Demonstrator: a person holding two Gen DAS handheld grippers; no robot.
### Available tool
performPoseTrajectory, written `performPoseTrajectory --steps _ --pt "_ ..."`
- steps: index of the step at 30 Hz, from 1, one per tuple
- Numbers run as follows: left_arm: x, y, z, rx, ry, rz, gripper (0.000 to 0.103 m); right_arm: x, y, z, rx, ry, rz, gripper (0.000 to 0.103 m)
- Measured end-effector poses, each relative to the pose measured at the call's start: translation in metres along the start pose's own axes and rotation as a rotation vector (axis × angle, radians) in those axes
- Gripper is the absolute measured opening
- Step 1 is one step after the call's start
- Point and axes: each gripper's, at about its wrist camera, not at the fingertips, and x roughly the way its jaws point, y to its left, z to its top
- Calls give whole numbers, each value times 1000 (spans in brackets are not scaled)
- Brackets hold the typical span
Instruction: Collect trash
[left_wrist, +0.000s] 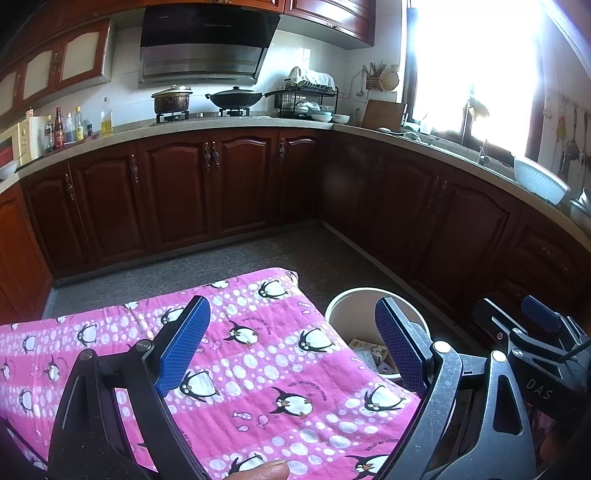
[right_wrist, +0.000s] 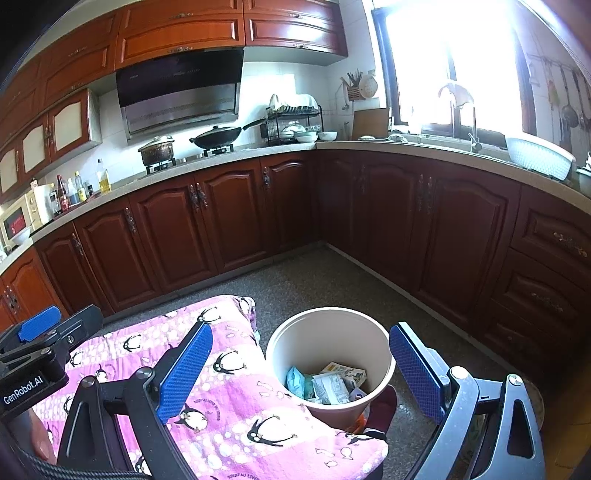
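- Blue-padded left gripper (left_wrist: 291, 339) hangs nearest, fingers spread wide and empty, above the pink penguin-print cloth (left_wrist: 258, 369).
- Blue-padded right gripper (right_wrist: 301, 365) likewise gapes empty.
- Crumpled wrappers and paper trash (right_wrist: 328, 384) lie inside the round beige plastic bin (right_wrist: 295, 332), on the floor just right of the cloth.

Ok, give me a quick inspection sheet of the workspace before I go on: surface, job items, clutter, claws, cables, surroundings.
Surface: pink penguin-print cloth covers the table; no trash seen on it.
Job's things: beige bin stands on the floor beside the table's right edge, holding wrappers and paper scraps.
Clutter: something red and orange on the floor at the bin's base, unclear what.
Claws: left claw open, empty, above the cloth; right claw open, empty, bin between its fingers in view.
Cables: nothing seen.
Surroundings: kitchen; wooden cabinets, stove with pot and wok, dish rack, bright window.
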Motion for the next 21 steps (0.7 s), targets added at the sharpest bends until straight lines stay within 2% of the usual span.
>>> performPoseTrajectory --steps 21 --pt "4 1 -3 -2 6 23 91 2 1 2 0 5 3 95"
